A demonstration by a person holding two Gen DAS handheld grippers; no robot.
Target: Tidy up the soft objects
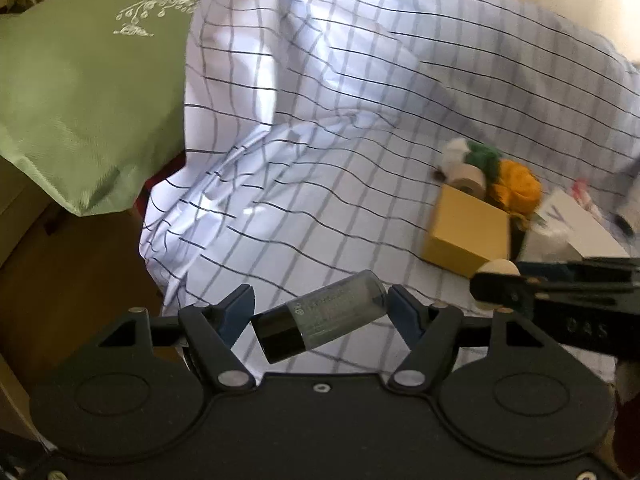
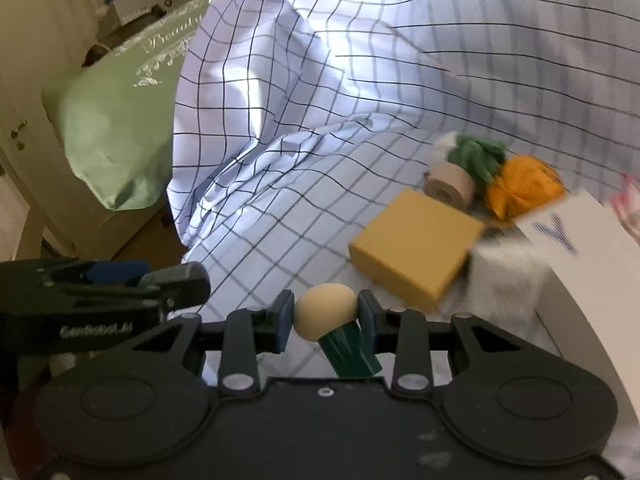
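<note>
Checked cloth (image 1: 360, 128) covers the whole surface ahead of me, rumpled and rising into folds at the back. My left gripper (image 1: 320, 314) has a small bottle (image 1: 320, 322) with a dark cap lying tilted between its blue pads; whether both pads actually press on it I cannot tell from here. My right gripper (image 2: 326, 318) is clamped narrow on a cream ball (image 2: 325, 314) that sits on a dark green stem (image 2: 352, 354), the pads touching the ball on both sides. From the left camera that gripper (image 1: 496, 280) shows at the right edge.

Further right on the cloth lies a yellow box (image 2: 412, 248). Just behind it stand a roll of tape (image 2: 450, 184), a green soft bundle (image 2: 478, 156) and an orange soft bundle (image 2: 520, 190), all close together. A white box (image 2: 568, 240) with blue lettering is beside them. A green bag (image 1: 88, 92) sits off the cloth's left edge.
</note>
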